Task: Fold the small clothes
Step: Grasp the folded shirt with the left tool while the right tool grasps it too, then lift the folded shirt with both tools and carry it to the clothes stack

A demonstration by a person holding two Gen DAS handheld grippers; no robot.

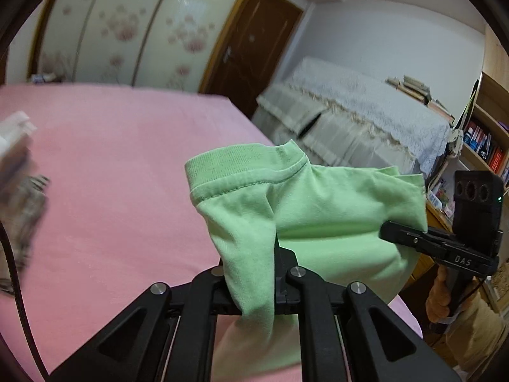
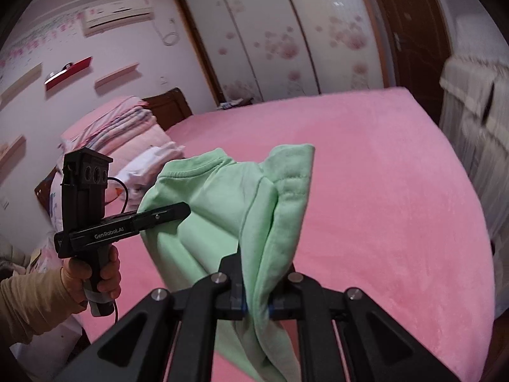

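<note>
In the left wrist view, the left gripper [image 1: 276, 273] has its jaws pinching a light green garment [image 1: 318, 210] held up over the pink bed [image 1: 111, 191], while in the right wrist view the right gripper [image 2: 257, 289] has its jaws clamped on the same cloth's other end.

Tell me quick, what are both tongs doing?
Left tongs: closed, pinching the green shirt.
Right tongs: closed, pinching the same green shirt, held up over the pink bed.
</note>
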